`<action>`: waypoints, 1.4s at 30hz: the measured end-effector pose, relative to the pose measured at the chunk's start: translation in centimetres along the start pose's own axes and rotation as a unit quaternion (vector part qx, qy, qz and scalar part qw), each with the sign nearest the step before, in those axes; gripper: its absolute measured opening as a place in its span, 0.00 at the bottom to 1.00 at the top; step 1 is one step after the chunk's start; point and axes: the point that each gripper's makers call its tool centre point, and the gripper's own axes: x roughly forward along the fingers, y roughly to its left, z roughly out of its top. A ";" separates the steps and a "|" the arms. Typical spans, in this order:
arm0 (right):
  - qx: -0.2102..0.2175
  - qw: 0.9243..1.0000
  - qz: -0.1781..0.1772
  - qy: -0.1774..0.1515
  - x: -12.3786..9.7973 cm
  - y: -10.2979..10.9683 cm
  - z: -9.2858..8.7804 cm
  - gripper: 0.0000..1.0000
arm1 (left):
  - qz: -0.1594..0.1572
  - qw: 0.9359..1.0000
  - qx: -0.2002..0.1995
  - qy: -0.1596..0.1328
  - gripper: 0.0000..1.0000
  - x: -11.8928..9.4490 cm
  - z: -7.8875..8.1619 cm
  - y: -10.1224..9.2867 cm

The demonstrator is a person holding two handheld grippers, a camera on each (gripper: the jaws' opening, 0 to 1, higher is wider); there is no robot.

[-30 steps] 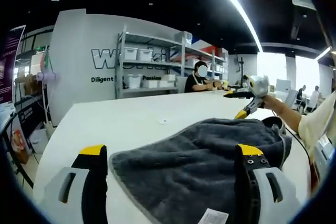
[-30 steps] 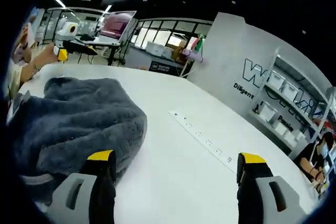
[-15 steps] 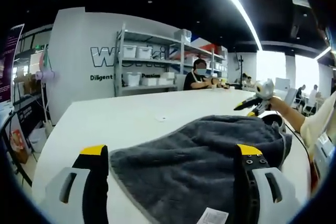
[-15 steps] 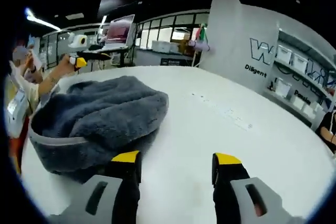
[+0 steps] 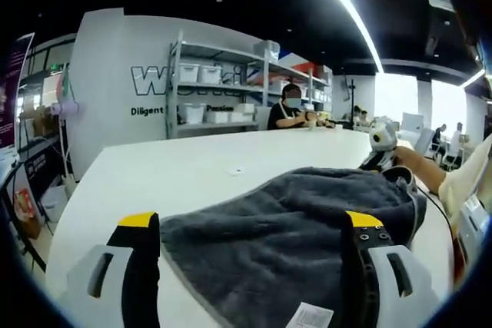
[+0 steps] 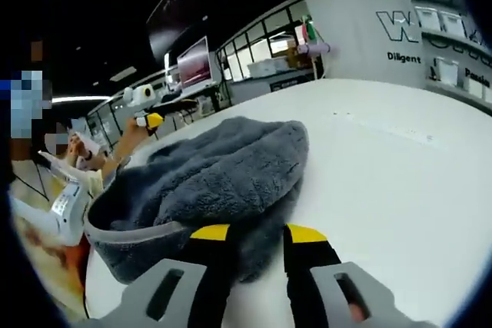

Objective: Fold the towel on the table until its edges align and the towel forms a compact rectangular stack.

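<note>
One grey towel [image 5: 307, 228] on 1 white table [image 5: 177, 174]. Left gripper [image 5: 250, 224] jaws wide apart over it; right gripper [image 6: 257, 233] jaws nearly together at towel edge, can't tell if pinching.

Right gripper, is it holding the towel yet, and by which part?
Not clearly. The right gripper has its jaws close together at the near edge of the grey towel, but a grip cannot be confirmed. The left gripper is open, holding nothing.
</note>
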 end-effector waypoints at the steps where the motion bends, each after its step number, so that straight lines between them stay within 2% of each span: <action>1: 0.006 1.000 0.003 0.001 0.2 0.1 -0.1 0.18 | 0.000 1.000 0.000 0.000 0.96 0.0 0.0 0.0; 6: 0.026 1.000 0.000 0.015 0.3 0.3 -0.4 0.02 | -0.002 1.000 0.001 0.004 0.96 0.0 -0.2 -0.2; 8: 0.015 1.000 -0.005 0.021 0.3 0.4 -0.5 0.02 | -0.002 1.000 0.002 0.007 0.96 0.0 -0.3 -0.1; 11: 0.000 1.000 -0.017 0.012 -0.2 0.2 0.2 0.01 | -0.002 1.000 0.002 0.008 0.96 0.1 -0.3 -0.1; 17: -0.050 0.995 -0.059 -0.058 -2.3 0.1 4.2 0.00 | -0.002 1.000 0.003 0.008 0.95 0.1 -0.3 -0.1; 22: -0.083 0.986 -0.084 -0.119 -4.1 0.7 7.7 0.00 | -0.001 1.000 0.003 0.011 0.95 0.1 -0.4 -0.1; 26: -0.102 0.976 -0.106 -0.160 -5.6 1.0 9.9 0.00 | 0.000 1.000 0.003 0.015 0.95 0.2 -0.6 0.0; 32: -0.135 0.955 -0.151 -0.218 -8.4 0.8 12.6 0.00 | 0.001 1.000 0.003 0.020 0.95 0.3 -0.9 0.0; 38: -0.156 0.941 -0.178 -0.241 -10.1 0.6 14.1 0.00 | 0.002 1.000 0.004 0.029 0.95 0.5 -1.4 0.0; 40: -0.161 0.933 -0.187 -0.260 -10.7 0.5 14.8 0.00 | 0.002 0.999 0.005 0.033 0.94 0.5 -1.6 0.0; 41: -0.164 0.926 -0.197 -0.277 -11.3 0.4 15.4 0.00 | 0.003 0.999 0.005 0.034 0.94 0.5 -1.7 0.0; 42: -0.165 0.922 -0.203 -0.286 -11.7 0.4 15.5 0.00 | 0.003 0.999 0.005 0.034 0.94 0.5 -1.7 0.0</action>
